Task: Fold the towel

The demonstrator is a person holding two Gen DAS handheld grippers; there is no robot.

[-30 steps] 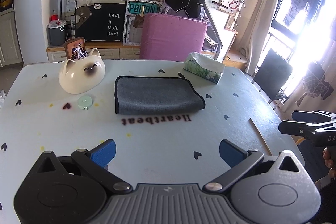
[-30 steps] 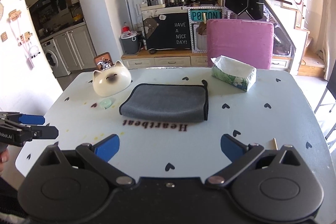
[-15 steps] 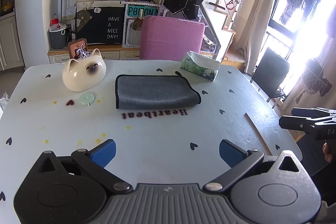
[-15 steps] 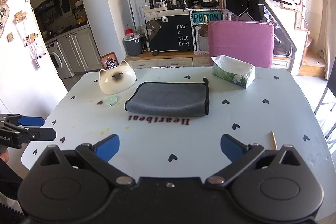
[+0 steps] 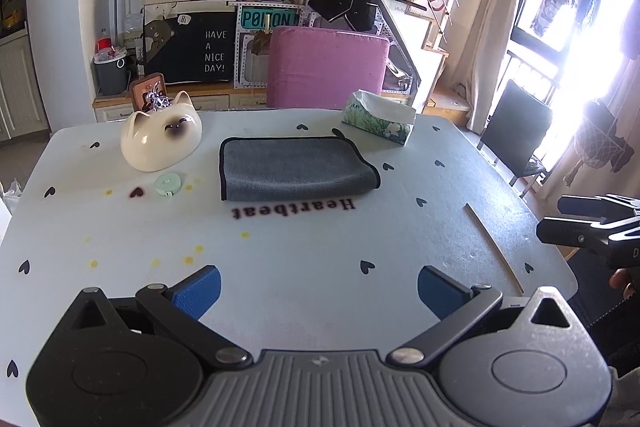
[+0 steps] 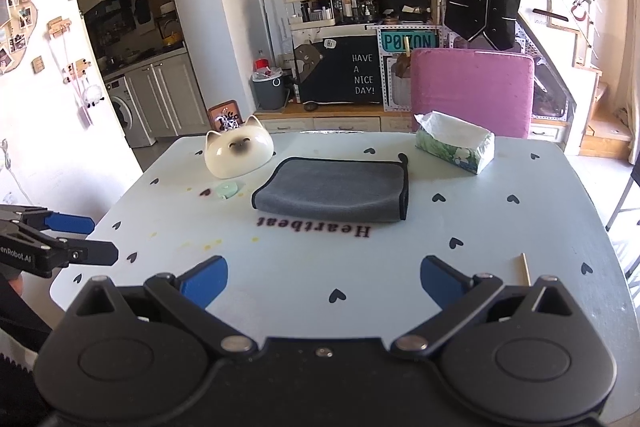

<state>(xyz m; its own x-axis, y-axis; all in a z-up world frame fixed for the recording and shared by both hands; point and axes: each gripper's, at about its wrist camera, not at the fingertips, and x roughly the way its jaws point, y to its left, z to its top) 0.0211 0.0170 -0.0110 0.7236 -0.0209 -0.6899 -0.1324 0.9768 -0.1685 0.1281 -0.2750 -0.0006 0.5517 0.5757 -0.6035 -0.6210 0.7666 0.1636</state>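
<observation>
Both my claws have pulled back from the folded towel [image 5: 294,169] on the table [image 5: 320,247]. Left gripper [image 5: 318,287] and right gripper [image 6: 324,279] hover with fingers spread, holding nothing.

I see the towel [image 5: 294,169] lying flat on the counter [image 5: 320,247], already folded into a neat grey rectangle with dark edging. Its rounded fold faces me, and a small loop sticks out at its far right corner.

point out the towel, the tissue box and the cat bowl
towel [image 5: 294,167], left wrist view, middle of the top layer
tissue box [image 6: 454,147], right wrist view, green side
cat bowl [image 5: 160,143], left wrist view, face
</observation>
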